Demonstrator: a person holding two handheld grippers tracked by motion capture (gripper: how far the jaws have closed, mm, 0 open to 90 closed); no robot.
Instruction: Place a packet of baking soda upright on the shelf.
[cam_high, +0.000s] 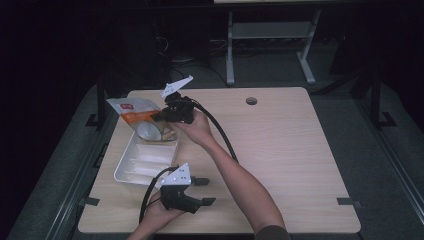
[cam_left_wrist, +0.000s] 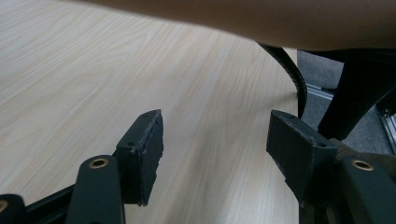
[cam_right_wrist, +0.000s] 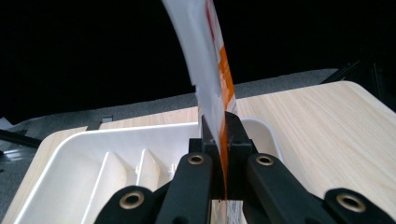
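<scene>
Glossy orange pouch (cam_right_wrist: 215, 70) pinched flat in right tool (cam_right_wrist: 223, 140); left tool (cam_left_wrist: 215, 154) spread.

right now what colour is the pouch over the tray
White and orange, with a small red mark; the pouch shows best in the high view.

The right hand-held gripper (cam_right_wrist: 219, 140) pinches a white and orange pouch (cam_right_wrist: 210, 70) edge-on between closed jaws, above a white divided tray (cam_right_wrist: 93, 154) on the bench (cam_right_wrist: 327, 130).
</scene>
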